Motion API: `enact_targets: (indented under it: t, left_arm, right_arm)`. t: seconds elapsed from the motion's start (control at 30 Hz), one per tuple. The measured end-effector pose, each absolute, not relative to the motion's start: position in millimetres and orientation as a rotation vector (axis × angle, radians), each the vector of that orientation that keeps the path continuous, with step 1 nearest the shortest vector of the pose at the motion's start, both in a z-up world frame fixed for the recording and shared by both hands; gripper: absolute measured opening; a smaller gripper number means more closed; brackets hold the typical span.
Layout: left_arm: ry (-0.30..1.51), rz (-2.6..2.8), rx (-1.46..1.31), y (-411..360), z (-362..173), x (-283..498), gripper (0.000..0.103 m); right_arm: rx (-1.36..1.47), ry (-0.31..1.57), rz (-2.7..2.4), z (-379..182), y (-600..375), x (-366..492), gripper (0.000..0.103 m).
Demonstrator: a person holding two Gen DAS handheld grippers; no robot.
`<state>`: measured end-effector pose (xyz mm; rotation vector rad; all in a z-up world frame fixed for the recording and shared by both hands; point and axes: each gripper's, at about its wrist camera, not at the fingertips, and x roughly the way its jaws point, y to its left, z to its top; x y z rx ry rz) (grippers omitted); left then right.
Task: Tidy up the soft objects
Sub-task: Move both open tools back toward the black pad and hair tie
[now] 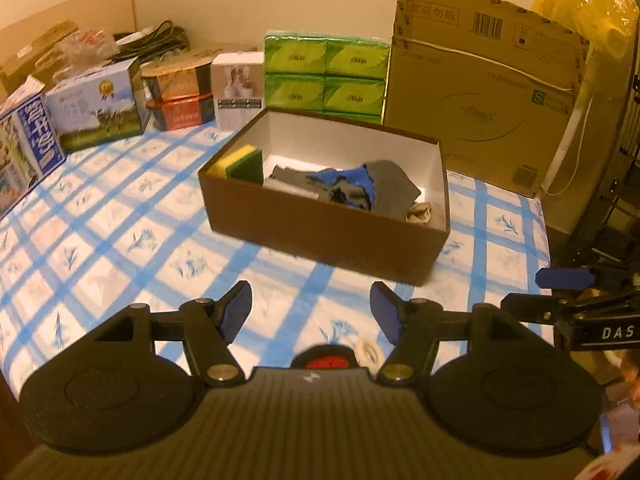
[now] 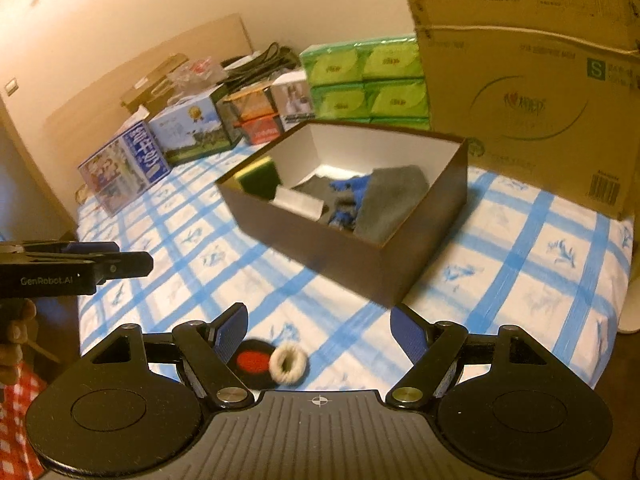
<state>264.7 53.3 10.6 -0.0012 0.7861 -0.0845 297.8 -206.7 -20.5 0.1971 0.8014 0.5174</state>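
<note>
Holding both claws wide and empty: my left gripper [image 1: 311,312] and right gripper [image 2: 319,334] hover over the bed's [image 2: 520,264] near edge. Just ahead of the right lie a white ring [image 2: 288,364] and a black-red pad [image 2: 252,362]. Mid-bed, the box [image 1: 320,228] has sponge [image 1: 240,162] and cloths [image 1: 360,188].

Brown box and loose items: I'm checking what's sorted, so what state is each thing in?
Brown box: open, no lid on it.
Sponge: inside, at a corner.
Grey cloth: inside, crumpled.
White ring: outside, on the tablecloth.
Left gripper: open, empty.
Right gripper: open, empty.
</note>
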Motion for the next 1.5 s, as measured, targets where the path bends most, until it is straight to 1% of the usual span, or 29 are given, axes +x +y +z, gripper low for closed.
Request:
enact_targets:
  t: [0.37,0.7,1.3,1.5]
  left_arm:
    - [0.846,-0.038,-0.06,56.2,-11.5,222.8,0.063]
    - [0.883,0.001,-0.071,56.1,-26.2,201.3,0.063]
    - [0.978,0.01,-0.092,57.0,-67.7,203.3,0.063]
    - [0.989,0.006,-0.092,56.4,-79.7,207.6,0.063]
  right_arm:
    - [0.153,0.834,0.573,-38.3,-186.6,255.6,0.078]
    - [0.161,0.889,0.588,-56.2,-178.8,240.2,0.078]
    - [0.111,0.957,0.576,-89.3,-168.9,243.4,0.078]
    - [0.103,0.954,0.569,-98.6,-167.6,247.0,0.078]
